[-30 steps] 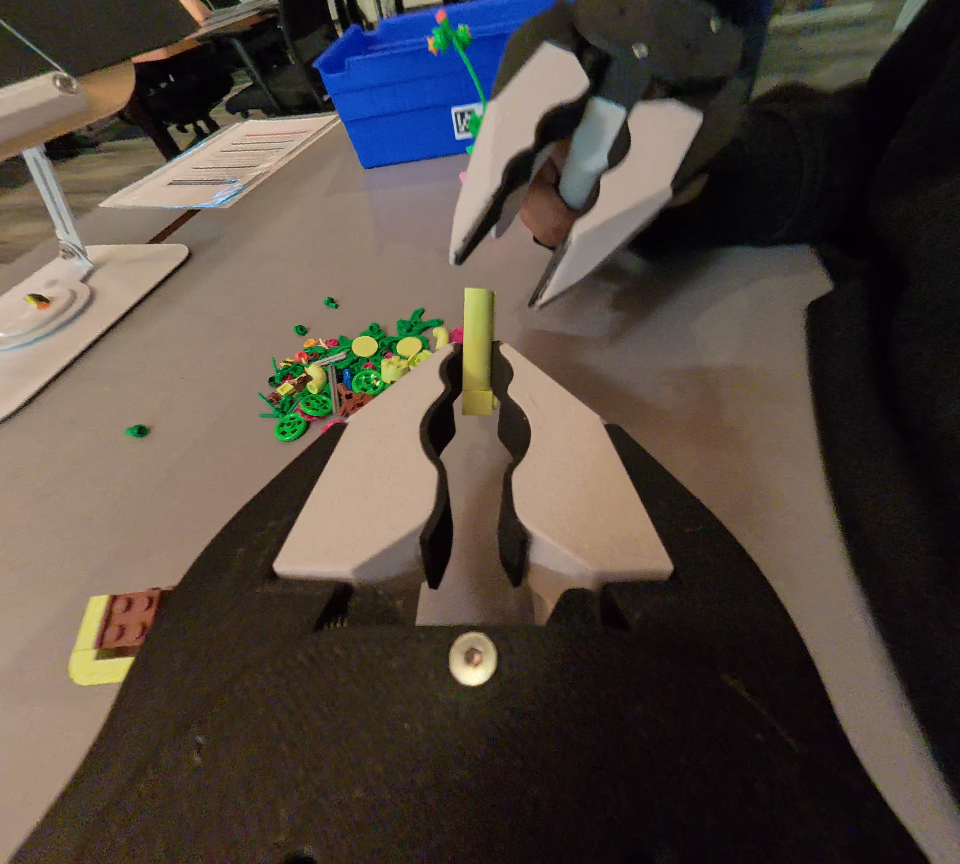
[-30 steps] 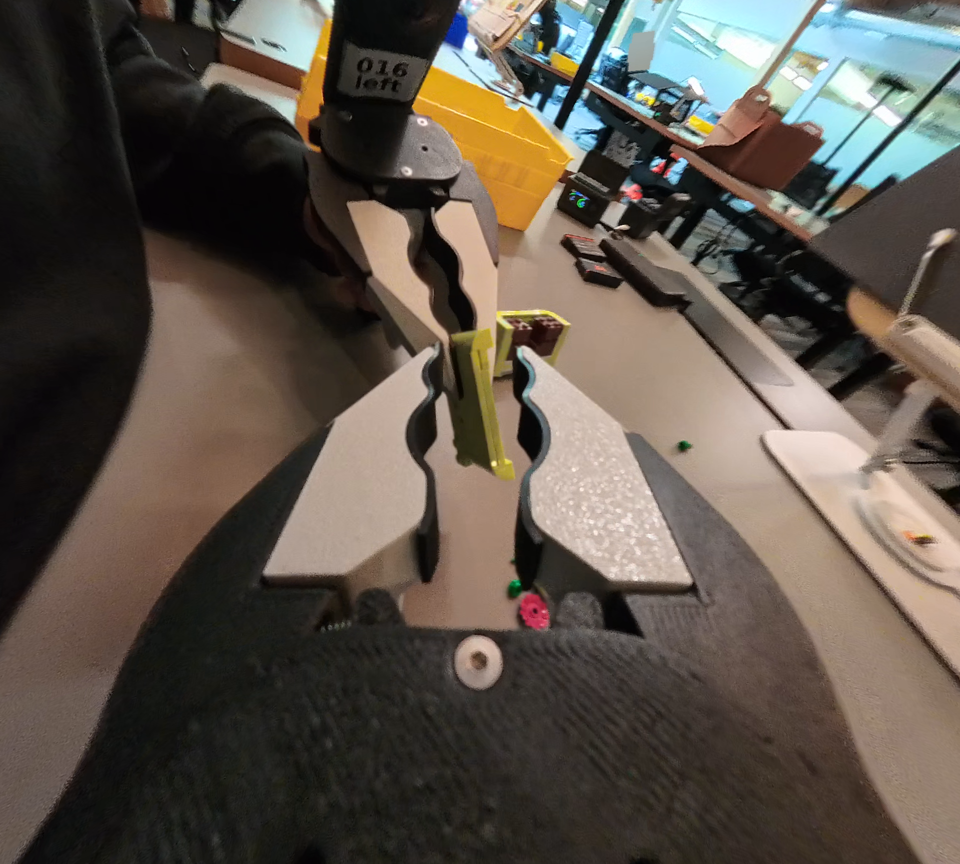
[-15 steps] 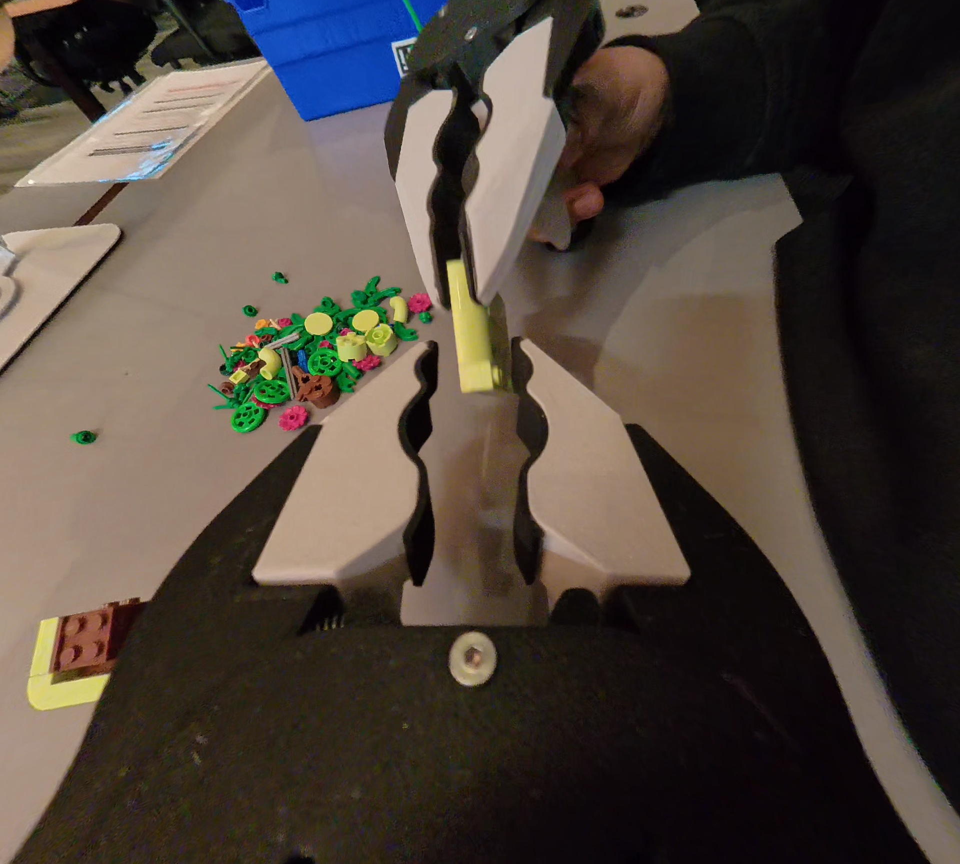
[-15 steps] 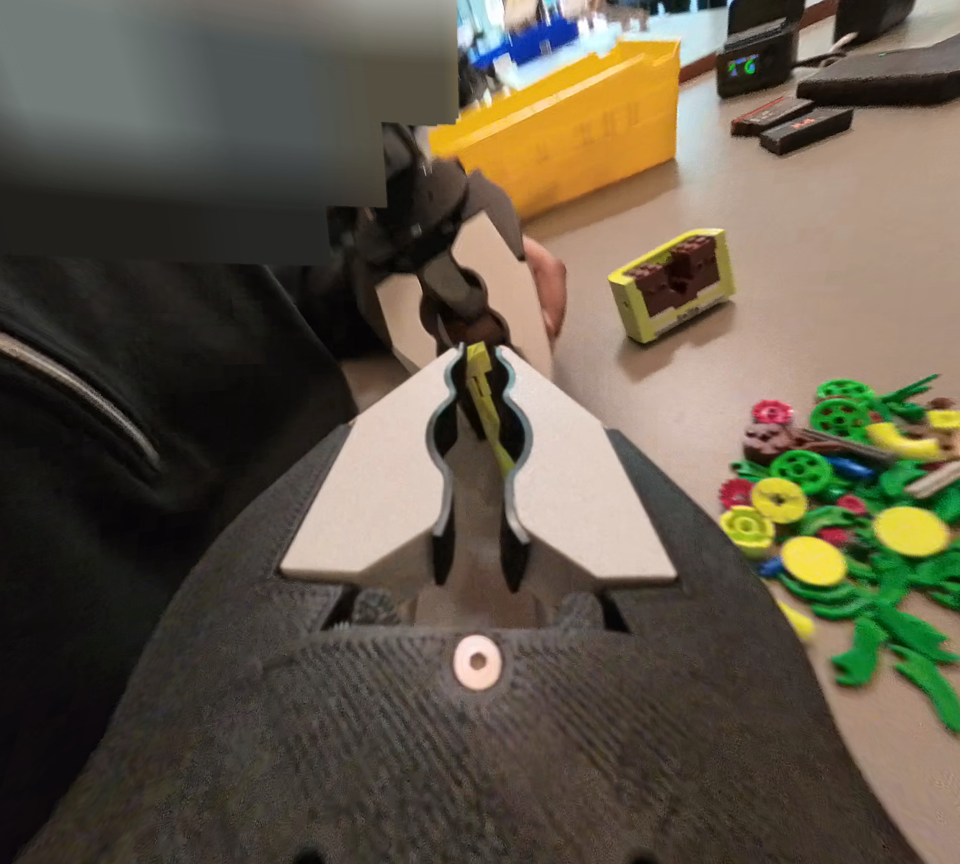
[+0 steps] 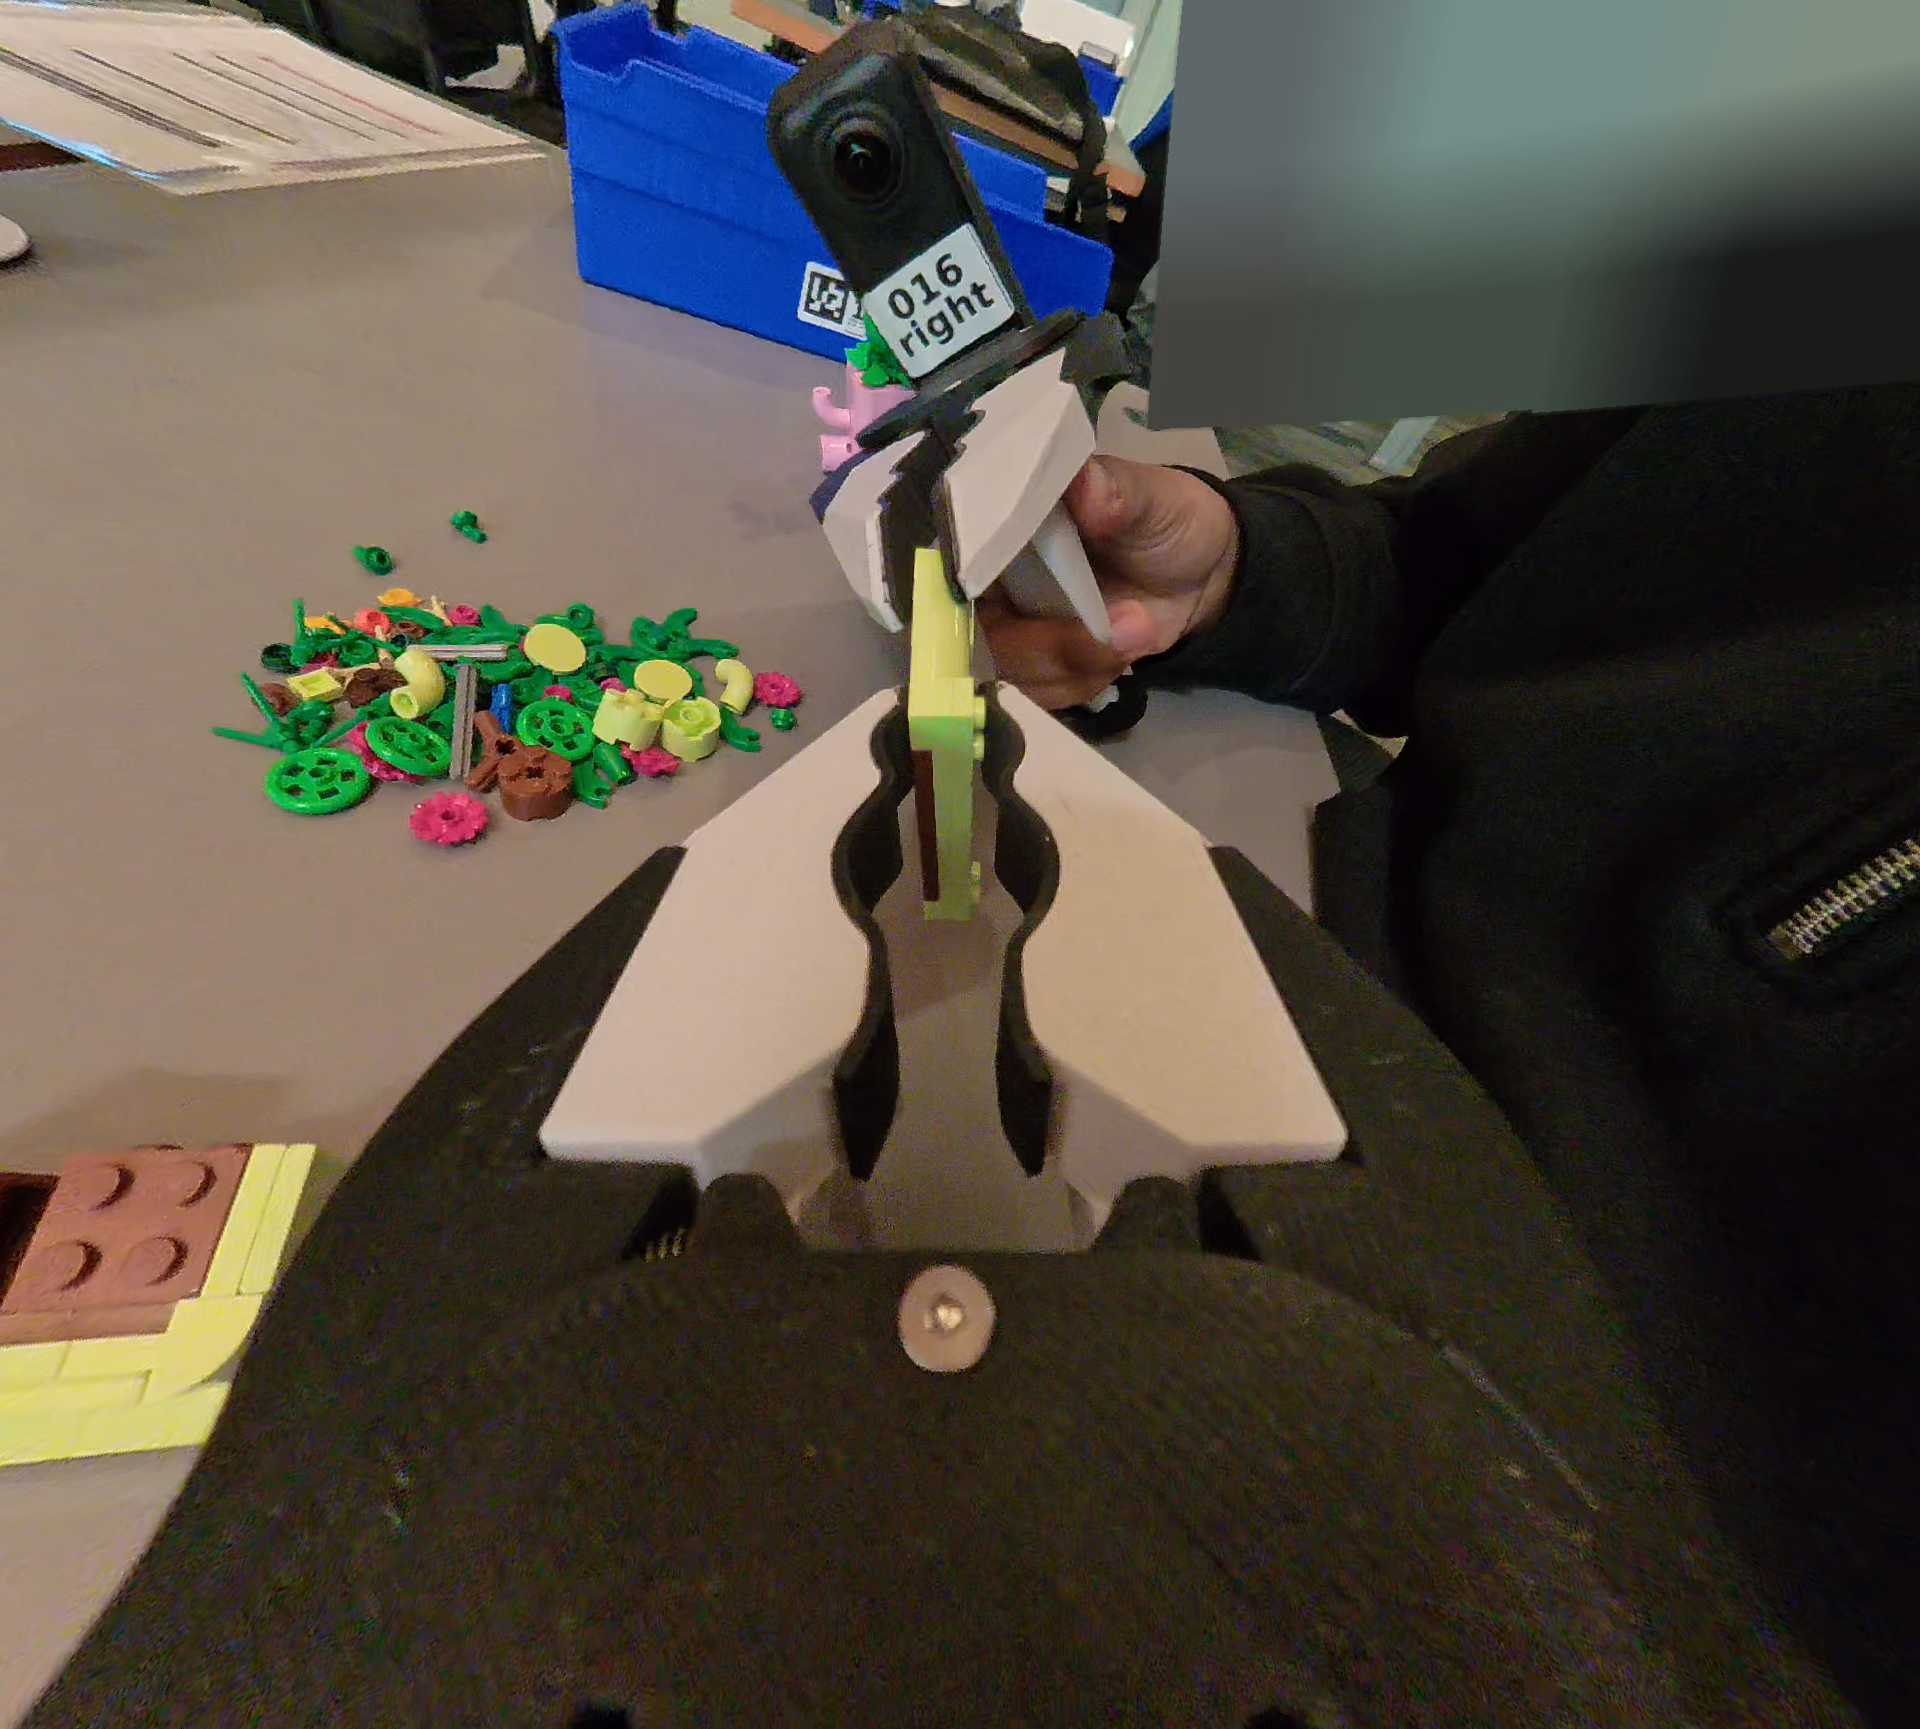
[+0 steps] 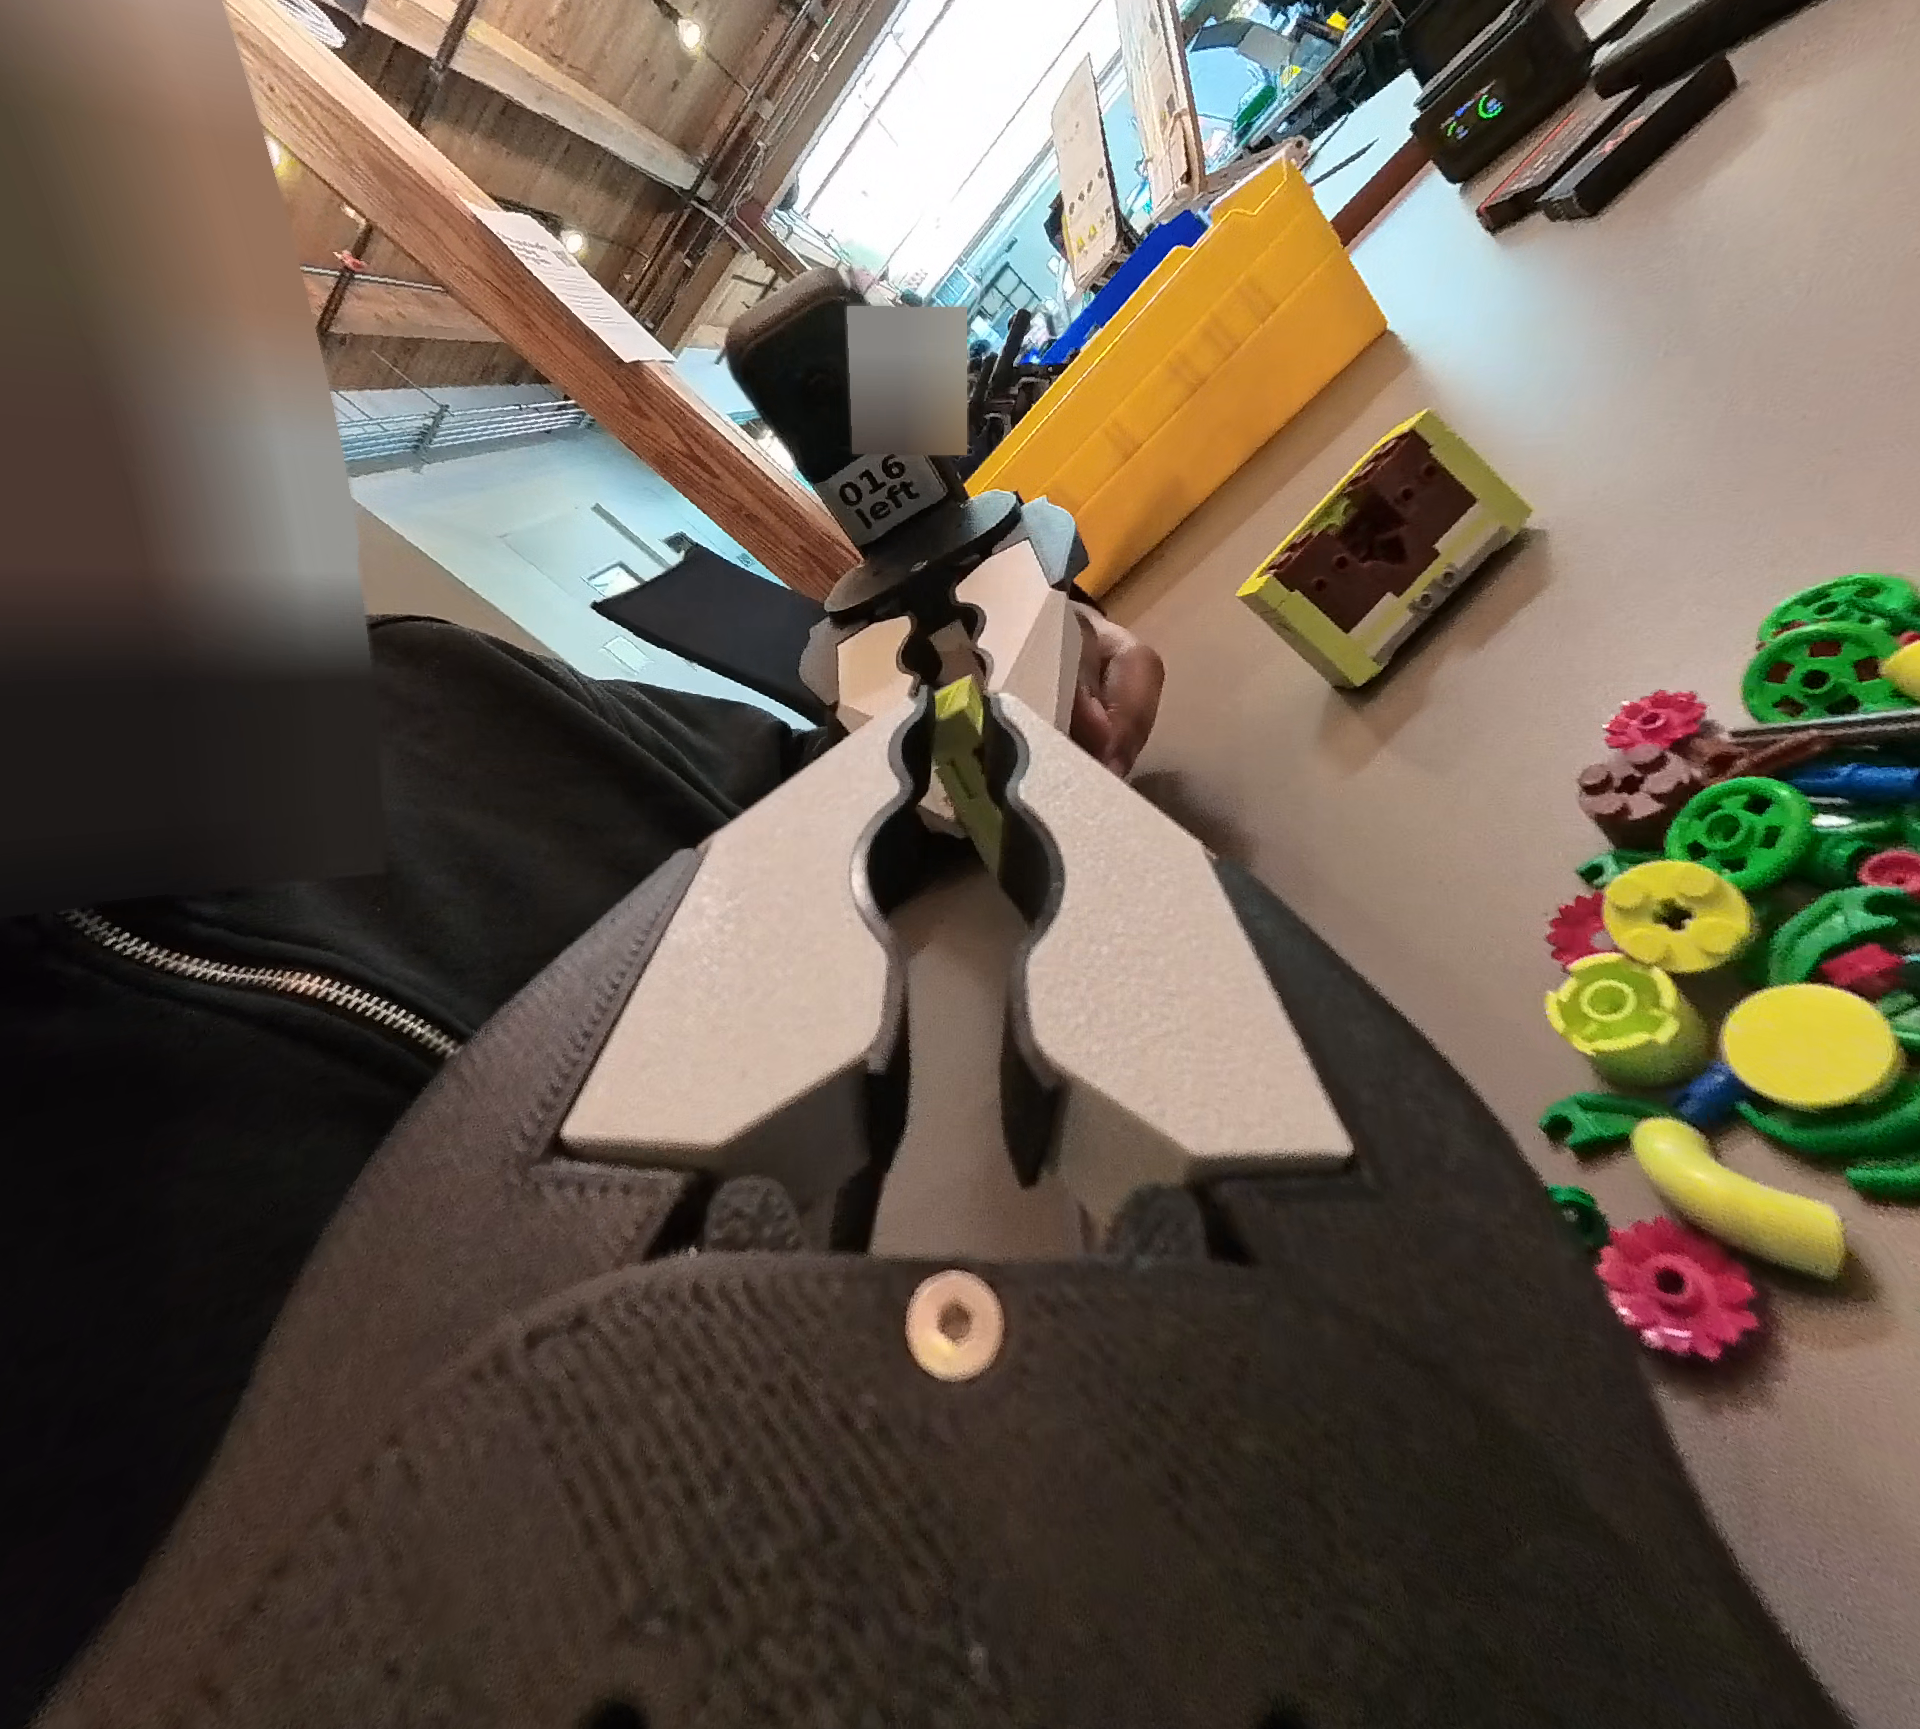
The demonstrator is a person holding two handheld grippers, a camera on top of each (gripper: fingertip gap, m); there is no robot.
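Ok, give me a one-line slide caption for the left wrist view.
Left gripper and right gripper both pinch a lime-green brick strip above a grey table, beside a pile of small bricks.

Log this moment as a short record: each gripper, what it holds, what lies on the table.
left gripper: shut on lime piece, gripping its lower part
right gripper: shut on the same lime piece, at its upper end
lime piece: flat, held off the table between both grippers, a brown layer on one face
pile: loose green, yellow, pink and brown bricks on the table
block: lime and brown build, on the table apart from the pile
blue bin: far edge of the table
yellow bin: behind the block
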